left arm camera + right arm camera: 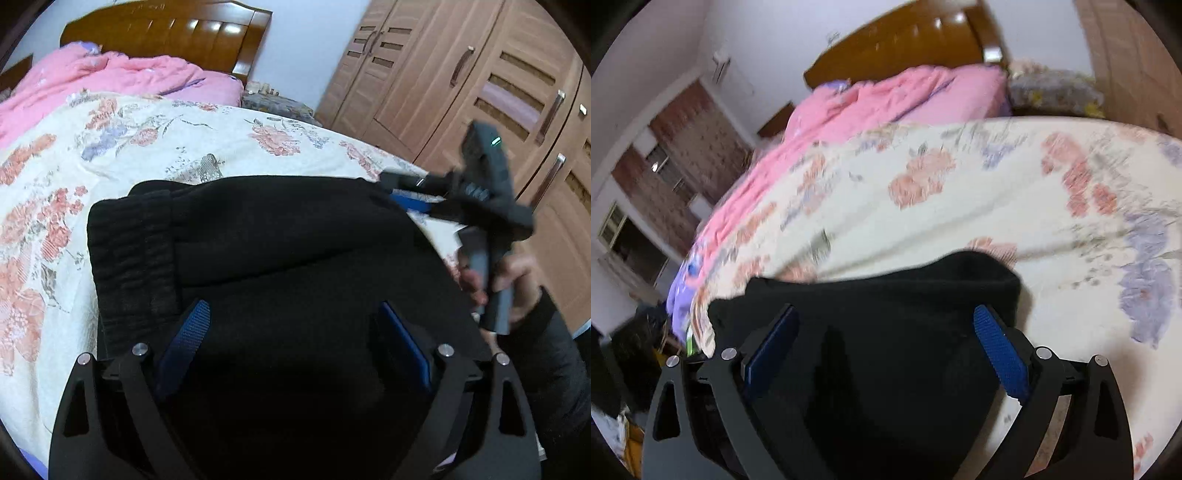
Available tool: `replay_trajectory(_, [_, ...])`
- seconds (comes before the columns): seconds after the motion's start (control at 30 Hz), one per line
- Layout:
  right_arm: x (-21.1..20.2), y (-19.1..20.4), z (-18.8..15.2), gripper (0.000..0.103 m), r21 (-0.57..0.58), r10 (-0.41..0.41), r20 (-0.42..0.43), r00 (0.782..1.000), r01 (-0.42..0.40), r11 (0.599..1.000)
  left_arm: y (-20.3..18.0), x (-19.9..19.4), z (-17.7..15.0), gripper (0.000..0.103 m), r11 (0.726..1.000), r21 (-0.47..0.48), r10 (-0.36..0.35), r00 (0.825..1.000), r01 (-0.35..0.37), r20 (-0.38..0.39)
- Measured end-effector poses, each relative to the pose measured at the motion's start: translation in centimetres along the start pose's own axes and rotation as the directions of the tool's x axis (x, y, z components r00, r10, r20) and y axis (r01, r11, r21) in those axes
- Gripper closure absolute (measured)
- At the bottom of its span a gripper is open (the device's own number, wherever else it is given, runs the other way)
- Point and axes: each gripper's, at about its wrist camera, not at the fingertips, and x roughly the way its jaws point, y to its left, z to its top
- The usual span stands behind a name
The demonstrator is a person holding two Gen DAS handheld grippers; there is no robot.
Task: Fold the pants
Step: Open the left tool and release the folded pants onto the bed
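Pants (pixel 280 251), black and thick, lie bunched on the bed's floral quilt (pixel 155 147), filling the lower middle of the left wrist view. Their ribbed waistband (pixel 133 254) sits at about 9 o'clock of the heap, folded over on itself, and the rest of the cloth spreads toward 3 o'clock.

Over the near part of the pants hangs the left gripper (pixel 291 332), its two blue pads spread wide apart, one at 8 o'clock and one at 4 o'clock of the view's centre. Black cloth shows between them, but nothing is pinched; whether the pads touch the fabric cannot be told.

In the same view the right gripper (pixel 410 192) shows at 2 o'clock, blurred, held in the person's hand (pixel 513 280) at the far right edge of the pants. Its tips reach to the cloth's corner there.

From the right wrist view, also blurred, the right gripper (pixel 886 332) has its blue pads wide apart as well, with the black pants (pixel 886 314) lying between and beneath them. No fabric is clamped.

A pink comforter (pixel 110 74) is heaped at 11 o'clock near the wooden headboard (pixel 166 33). A brown wardrobe (pixel 480 74) stands at 2 o'clock beside the bed.
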Motion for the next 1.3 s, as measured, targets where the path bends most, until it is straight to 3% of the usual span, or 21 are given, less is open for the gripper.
replay_trajectory(0.1, [-0.1, 2.3, -0.9, 0.010, -0.063, 0.062, -0.024, 0.998, -0.063, 0.996, -0.8, 0.6, -0.2, 0.011, 0.997, 0.038, 0.062, 0.998, -0.063, 0.012])
replay_trajectory(0.13, [0.6, 3.2, -1.1, 0.010, -0.116, 0.018, -0.044, 0.999, -0.023, 0.993, -1.0, 0.7, -0.2, 0.011, 0.996, 0.047, 0.076, 0.997, -0.076, 0.015])
replay_trajectory(0.17, [1.6, 4.1, -1.4, 0.010, -0.202, -0.121, -0.048, 0.992, 0.109, 0.973, -1.1, 0.7, -0.3, 0.011, 0.995, 0.054, 0.085, 0.996, -0.086, 0.017])
replay_trajectory(0.23, [3.3, 3.6, -1.4, 0.010, -0.252, -0.259, -0.079, 0.963, 0.232, 0.940, -1.1, 0.7, -0.3, 0.011, 0.994, 0.059, 0.089, 0.996, -0.090, 0.017])
replay_trajectory(0.27, [3.3, 2.4, -0.8, 0.009, -0.181, -0.230, -0.073, 0.971, 0.213, 0.960, -1.0, 0.7, -0.2, 0.011, 0.995, 0.055, 0.083, 0.996, -0.084, 0.014])
replay_trajectory(0.33, [2.0, 0.7, -0.3, 0.009, -0.050, -0.269, -0.026, 0.963, 0.268, 0.962, -0.9, 0.4, 0.0, 0.011, 0.996, 0.042, 0.080, 0.997, -0.080, -0.005])
replay_trajectory(0.43, [-1.5, 0.0, -0.9, 0.008, 0.040, -0.179, 0.057, 0.982, 0.177, 0.983, -1.5, -1.4, 0.7, 0.011, 0.994, 0.018, 0.109, 0.992, -0.108, -0.059])
replay_trajectory(0.53, [-4.5, 1.7, -3.2, 0.007, -0.007, -0.143, 0.095, 0.985, 0.144, 0.989, -2.2, -4.3, 2.2, 0.010, 0.996, -0.009, 0.088, 0.996, -0.088, -0.008])
replay_trajectory(0.6, [-5.4, 3.2, -5.0, 0.007, -0.057, -0.146, 0.086, 0.986, 0.151, 0.987, -2.7, -5.2, 3.5, 0.002, 0.997, -0.001, 0.083, 0.996, -0.083, 0.034])
replay_trajectory(0.67, [-5.5, 5.3, -6.7, 0.007, -0.143, -0.171, 0.065, 0.983, 0.179, 0.973, -2.9, -4.3, 5.3, 0.002, 0.989, 0.012, 0.145, 0.988, -0.146, 0.048])
replay_trajectory(0.77, [-5.0, 7.8, -9.0, 0.007, -0.263, -0.219, 0.023, 0.975, 0.217, 0.940, -1.6, -0.3, 7.0, 0.002, 0.987, 0.002, 0.163, 0.986, -0.163, -0.024])
replay_trajectory(0.83, [-3.7, 8.3, -10.6, 0.007, -0.329, -0.273, -0.015, 0.962, 0.253, 0.910, -0.4, 2.6, 6.8, 0.002, 0.978, 0.017, 0.207, 0.975, -0.206, -0.082])
replay_trajectory(0.9, [-3.6, 6.7, -11.2, 0.005, -0.280, -0.227, -0.027, 0.974, 0.210, 0.937, 0.1, 3.8, 6.1, 0.002, 0.976, 0.047, 0.218, 0.972, -0.214, -0.086])
replay_trajectory(1.0, [-3.3, 4.5, -11.5, 0.004, -0.200, -0.134, -0.035, 0.990, 0.124, 0.972, 0.8, 3.2, 5.6, 0.002, 0.984, 0.017, 0.175, 0.983, -0.175, -0.054])
replay_trajectory(1.13, [-3.9, 5.4, -11.6, 0.004, -0.207, -0.174, -0.028, 0.984, 0.164, 0.964, 1.6, 2.9, 5.5, 0.002, 0.992, -0.028, 0.120, 0.992, -0.121, -0.030])
replay_trajectory(1.23, [-5.8, 7.8, -11.7, 0.004, -0.258, -0.254, 0.044, 0.966, 0.256, 0.932, 1.2, 2.9, 5.2, 0.002, 0.990, -0.009, 0.137, 0.990, -0.137, -0.020])
replay_trajectory(1.3, [-6.6, 8.9, -12.1, 0.004, -0.276, -0.231, 0.076, 0.970, 0.243, 0.930, 1.1, 2.9, 5.1, 0.002, 0.989, -0.001, 0.147, 0.989, -0.147, -0.014])
